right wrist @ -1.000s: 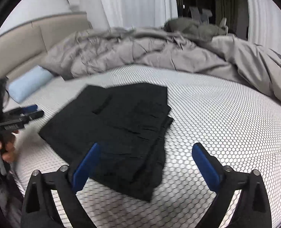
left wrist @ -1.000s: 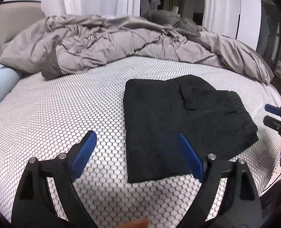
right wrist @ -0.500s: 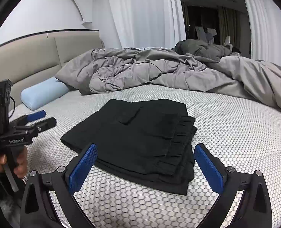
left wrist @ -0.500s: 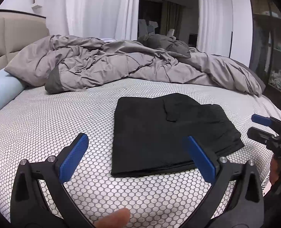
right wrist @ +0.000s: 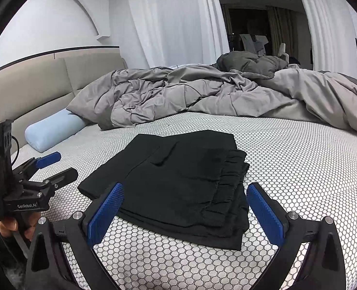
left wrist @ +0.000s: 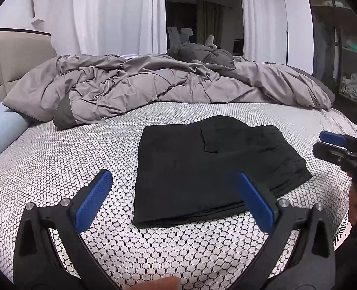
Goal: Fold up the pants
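Black pants (left wrist: pixel 209 166) lie folded in a flat rectangle on the honeycomb-patterned bed sheet (left wrist: pixel 57 159); they also show in the right wrist view (right wrist: pixel 178 183), waistband to the right. My left gripper (left wrist: pixel 176 188) is open and empty, held back from the near edge of the pants. My right gripper (right wrist: pixel 185 200) is open and empty, just short of the pants' near edge. The right gripper shows at the right of the left wrist view (left wrist: pixel 333 145), the left gripper at the left of the right wrist view (right wrist: pixel 55 166).
A crumpled grey duvet (left wrist: pixel 154 89) covers the far half of the bed. A light blue bolster pillow (right wrist: pixel 52 130) lies by the beige headboard (right wrist: pixel 33 82). White curtains (left wrist: pixel 115 14) hang behind. Shelves (left wrist: pixel 347 72) stand at the right.
Both grippers have pulled back and tilted up from the folded pants, so more of the room shows. The pants lie still.
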`<state>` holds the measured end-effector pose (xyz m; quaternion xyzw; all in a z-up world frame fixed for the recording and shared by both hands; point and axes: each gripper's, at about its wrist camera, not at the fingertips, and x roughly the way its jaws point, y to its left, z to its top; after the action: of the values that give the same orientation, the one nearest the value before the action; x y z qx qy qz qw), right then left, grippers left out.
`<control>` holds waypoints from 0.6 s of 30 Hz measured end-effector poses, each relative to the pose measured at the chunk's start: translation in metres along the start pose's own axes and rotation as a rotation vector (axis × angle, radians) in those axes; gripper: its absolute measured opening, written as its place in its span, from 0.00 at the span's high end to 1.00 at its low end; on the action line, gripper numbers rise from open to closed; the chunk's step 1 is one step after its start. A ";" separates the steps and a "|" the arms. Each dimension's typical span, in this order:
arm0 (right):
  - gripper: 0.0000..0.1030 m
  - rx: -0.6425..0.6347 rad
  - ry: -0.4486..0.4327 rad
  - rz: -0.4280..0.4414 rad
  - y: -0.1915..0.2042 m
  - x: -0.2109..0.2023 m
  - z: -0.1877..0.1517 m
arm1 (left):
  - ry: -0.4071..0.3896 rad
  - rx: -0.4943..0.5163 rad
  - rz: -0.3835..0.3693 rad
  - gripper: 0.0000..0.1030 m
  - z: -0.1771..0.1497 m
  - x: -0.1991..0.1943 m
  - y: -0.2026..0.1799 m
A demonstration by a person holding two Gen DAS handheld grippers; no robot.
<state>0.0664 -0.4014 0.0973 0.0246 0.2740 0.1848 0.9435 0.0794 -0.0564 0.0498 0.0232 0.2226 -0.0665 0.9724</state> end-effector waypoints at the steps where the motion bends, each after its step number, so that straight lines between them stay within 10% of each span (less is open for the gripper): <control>1: 0.00 0.002 0.002 0.005 0.000 0.000 0.000 | 0.001 -0.001 0.001 0.00 0.000 0.001 0.000; 18: 0.00 -0.004 0.008 0.003 0.003 0.001 -0.001 | -0.005 -0.010 0.007 0.00 0.001 0.002 0.007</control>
<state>0.0655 -0.3981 0.0971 0.0225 0.2773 0.1868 0.9422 0.0823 -0.0495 0.0495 0.0188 0.2206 -0.0621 0.9732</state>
